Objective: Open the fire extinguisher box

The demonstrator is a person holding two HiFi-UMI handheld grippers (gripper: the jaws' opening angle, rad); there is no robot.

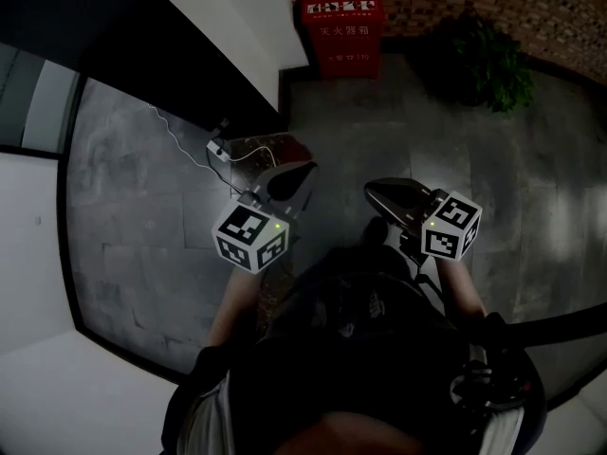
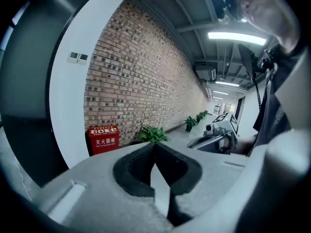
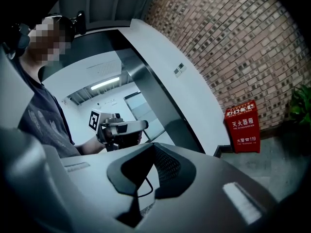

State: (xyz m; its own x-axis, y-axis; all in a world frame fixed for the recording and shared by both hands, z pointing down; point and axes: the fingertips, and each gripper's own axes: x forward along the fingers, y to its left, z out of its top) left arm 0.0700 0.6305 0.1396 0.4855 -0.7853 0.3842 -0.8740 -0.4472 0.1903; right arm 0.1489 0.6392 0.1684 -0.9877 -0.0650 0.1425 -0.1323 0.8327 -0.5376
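The red fire extinguisher box [image 1: 341, 34] stands shut on the floor against the brick wall, far ahead of both grippers. It also shows as the red box [image 2: 103, 139] at the left of the left gripper view and the red box [image 3: 242, 127] at the right of the right gripper view. My left gripper [image 1: 303, 172] is held at waist height with its jaws together and nothing between them; the tips meet at the left gripper [image 2: 154, 145]. Beside it, my right gripper [image 1: 372, 192] is likewise shut and empty, closing at the right gripper [image 3: 153, 146].
A potted plant [image 1: 488, 64] stands to the right of the box along the wall. A white pillar [image 1: 242, 8] flanks the box on its left. A small white device [image 1: 218, 149] with a thin cable lies on the grey tiled floor ahead of my left gripper.
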